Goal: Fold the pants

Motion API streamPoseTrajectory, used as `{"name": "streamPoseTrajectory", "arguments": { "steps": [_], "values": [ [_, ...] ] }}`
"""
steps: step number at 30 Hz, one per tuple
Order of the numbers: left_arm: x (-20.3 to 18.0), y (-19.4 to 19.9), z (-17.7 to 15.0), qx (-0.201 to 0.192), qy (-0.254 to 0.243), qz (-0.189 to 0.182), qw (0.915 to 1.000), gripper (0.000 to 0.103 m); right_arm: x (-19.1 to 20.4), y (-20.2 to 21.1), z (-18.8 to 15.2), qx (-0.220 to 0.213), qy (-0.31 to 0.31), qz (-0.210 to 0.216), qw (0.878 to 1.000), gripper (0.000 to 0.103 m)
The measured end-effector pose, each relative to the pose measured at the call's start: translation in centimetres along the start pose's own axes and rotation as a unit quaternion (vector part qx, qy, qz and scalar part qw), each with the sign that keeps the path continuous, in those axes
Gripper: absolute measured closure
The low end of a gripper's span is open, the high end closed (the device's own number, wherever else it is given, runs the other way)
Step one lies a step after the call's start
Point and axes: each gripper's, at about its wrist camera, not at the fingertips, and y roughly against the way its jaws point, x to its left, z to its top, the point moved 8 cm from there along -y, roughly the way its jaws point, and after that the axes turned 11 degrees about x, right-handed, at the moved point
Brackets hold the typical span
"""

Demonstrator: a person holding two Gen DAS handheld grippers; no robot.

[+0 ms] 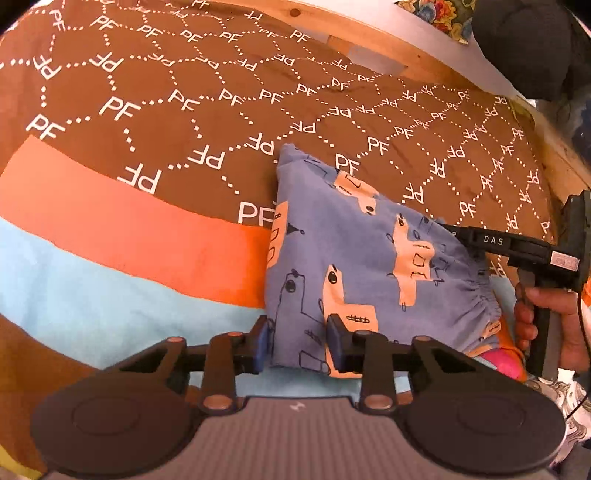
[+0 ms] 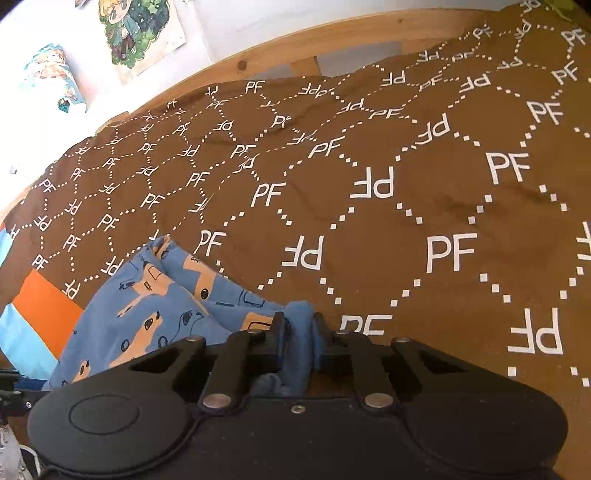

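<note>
On the bed, the pants point(image 1: 354, 258) lie folded on a brown cover point(image 1: 192, 110) printed with white "PF" letters; an orange stripe point(image 1: 129, 229) and a light blue stripe point(image 1: 110, 302) of the cover run to the left of them. Pants are blue with peach animal prints, elastic waistband bunched at the right in the left wrist view. Left tool point(image 1: 297, 341) sits at the near corner of the pants, fabric between its blue pads and both pads touching it: clamped on the pants. Right tool point(image 2: 298, 338) has a bunch of blue fabric pinched between its pads, clamped on the pants at the waistband end. In the left wrist view the right tool reaches in from the right edge onto the waistband side, a hand point(image 1: 543, 314) around its grip. A wooden bed frame point(image 2: 332, 40) runs along the far edge of the cover; a wall point(image 2: 229, 26) behind it carries a cartoon poster point(image 2: 140, 33).
</note>
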Motion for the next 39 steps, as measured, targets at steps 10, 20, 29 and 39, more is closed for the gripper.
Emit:
{"name": "streamPoseTrajectory", "arguments": {
  "steps": [10,20,29,39],
  "values": [
    [0.3,0.0,-0.2,-0.002,0.01,-0.004,0.9999,0.071,-1.2,-0.1,-0.9,-0.03,-0.033,0.035,0.998,0.088],
    [0.4,0.3,-0.2,-0.007,0.006,-0.001,1.0,0.081,0.1,0.4,-0.9,-0.048,0.008,-0.007,0.999,0.091],
    [0.1,0.8,0.0,-0.017,0.0,-0.003,0.9999,0.086,2.7,3.7,0.0,-0.085,0.046,-0.03,0.995,0.094],
    [0.4,1.6,0.2,-0.025,0.007,-0.021,0.9994,0.087,3.7,5.1,0.2,-0.091,0.078,-0.047,0.992,0.094]
  ]
}}
